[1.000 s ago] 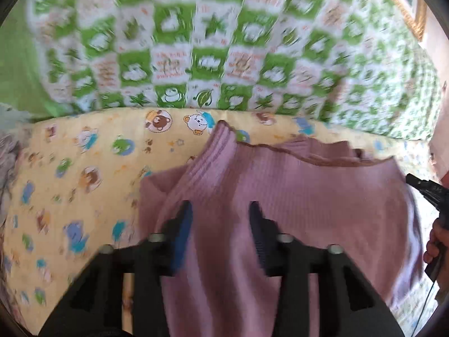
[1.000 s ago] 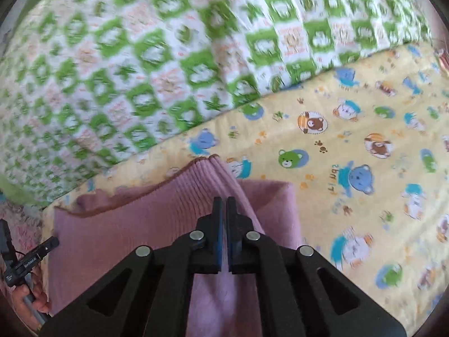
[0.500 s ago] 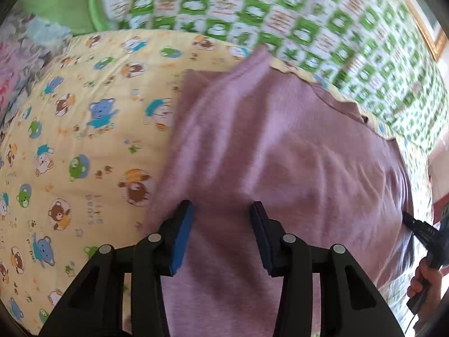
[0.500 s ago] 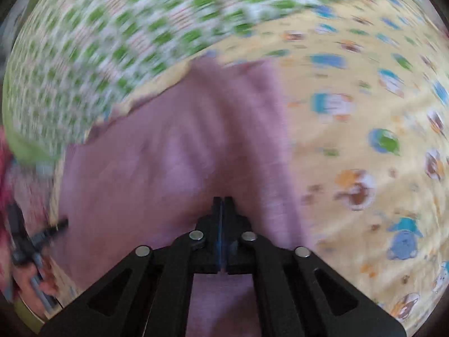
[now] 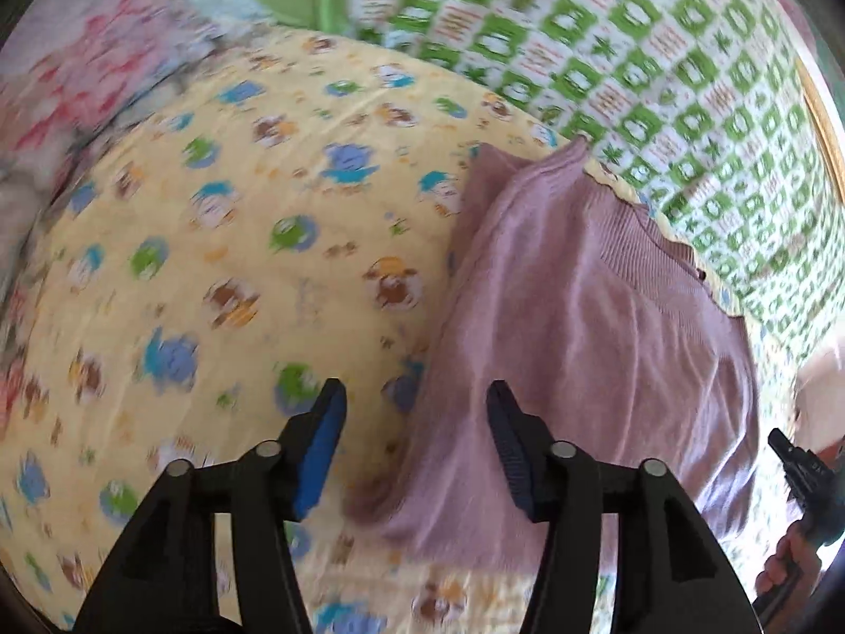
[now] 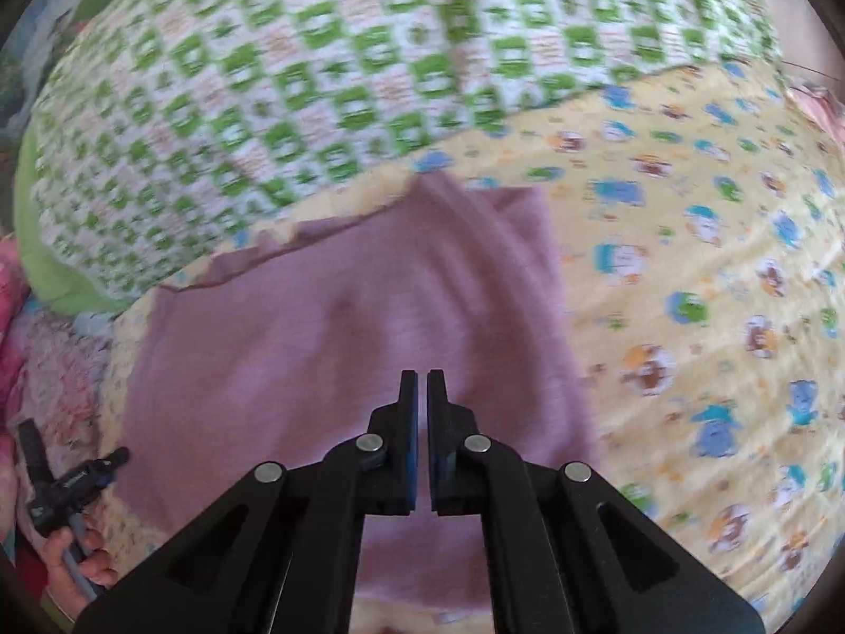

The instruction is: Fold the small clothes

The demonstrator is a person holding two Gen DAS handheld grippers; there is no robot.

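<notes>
A mauve knitted garment (image 5: 581, 327) lies flat on a yellow cartoon-print sheet (image 5: 211, 274); it also shows in the right wrist view (image 6: 338, 327). My left gripper (image 5: 417, 396) is open and empty, hovering over the garment's left edge. My right gripper (image 6: 421, 378) has its jaws almost together with a thin gap, above the garment's middle; no cloth shows between them.
A green and white checked quilt (image 5: 634, 53) lies behind the garment, also in the right wrist view (image 6: 317, 53). Pink floral bedding (image 5: 95, 53) is at the far left. The other hand's gripper handle (image 6: 68, 486) shows at lower left.
Both grippers pulled back and up from the garment. The left view swung left, showing more yellow sheet. The right gripper's jaws stay nearly together.
</notes>
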